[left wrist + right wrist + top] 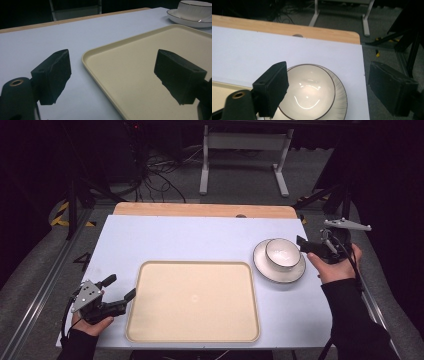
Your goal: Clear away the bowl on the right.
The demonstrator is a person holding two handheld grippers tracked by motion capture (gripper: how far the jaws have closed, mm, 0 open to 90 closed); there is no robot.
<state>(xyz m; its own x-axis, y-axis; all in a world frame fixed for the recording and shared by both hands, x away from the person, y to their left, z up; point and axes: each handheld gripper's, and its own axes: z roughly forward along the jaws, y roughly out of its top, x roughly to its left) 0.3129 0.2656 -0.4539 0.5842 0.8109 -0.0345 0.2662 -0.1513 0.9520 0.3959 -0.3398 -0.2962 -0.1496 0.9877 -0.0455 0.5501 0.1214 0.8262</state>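
Note:
A white bowl (282, 252) with a dark rim stands on a white plate (276, 274) at the table's right, just past the right edge of a cream tray (195, 266). My right gripper (303, 247) hovers beside the bowl's right side, open, its jaws pointing left toward it without touching. From the right gripper view, the bowl (309, 92) and plate (340, 96) lie below my right gripper (327, 70), with one pad over the bowl's left rim. My left gripper (122, 286) rests open at the tray's front left corner. Nothing is between the jaws of the left gripper (112, 67), which straddle the tray's rim (100, 51).
The white table top (190, 237) has a wooden strip (200, 210) along its far edge. Beyond it stand a grey frame's legs (245, 157) and loose cables on the floor. The table's right edge runs close to the plate (362, 82).

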